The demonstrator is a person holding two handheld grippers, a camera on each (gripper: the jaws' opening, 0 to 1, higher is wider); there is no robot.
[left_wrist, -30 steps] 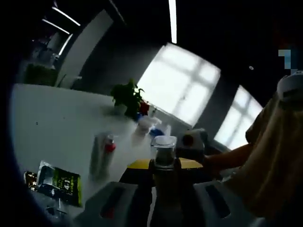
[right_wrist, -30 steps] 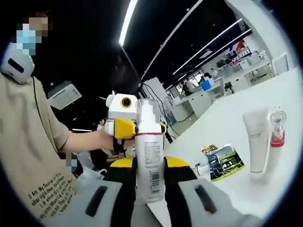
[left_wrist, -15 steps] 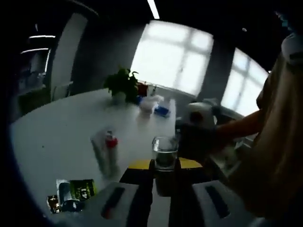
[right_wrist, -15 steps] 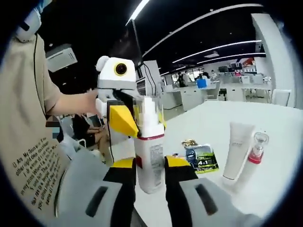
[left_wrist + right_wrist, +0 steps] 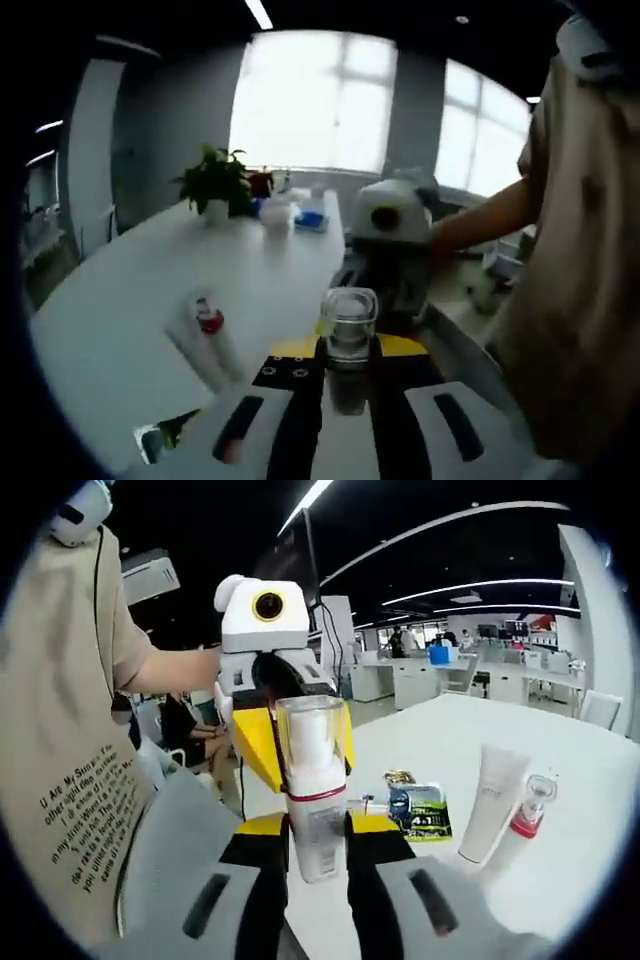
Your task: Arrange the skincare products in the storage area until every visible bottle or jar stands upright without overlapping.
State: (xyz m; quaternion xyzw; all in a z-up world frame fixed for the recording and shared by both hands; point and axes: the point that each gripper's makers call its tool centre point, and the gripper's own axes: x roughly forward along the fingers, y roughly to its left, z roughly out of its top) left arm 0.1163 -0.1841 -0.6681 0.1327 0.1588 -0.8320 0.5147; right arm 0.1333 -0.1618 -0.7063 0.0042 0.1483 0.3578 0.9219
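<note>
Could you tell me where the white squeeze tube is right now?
In the right gripper view, the white squeeze tube is on the white table, right of centre, beside the red-collared pump bottle.

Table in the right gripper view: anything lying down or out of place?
Yes. The white tube and the red-collared pump bottle lie flat on the table side by side, not upright. A green sachet lies flat beside them. The right tongs hold a white pump bottle upright.

The left gripper (image 5: 300, 742) has a white housing and yellow jaws. The right gripper (image 5: 318, 852) shows grey, black and yellow. The person's beige T-shirt (image 5: 72, 770) carries dark lettering.
</note>
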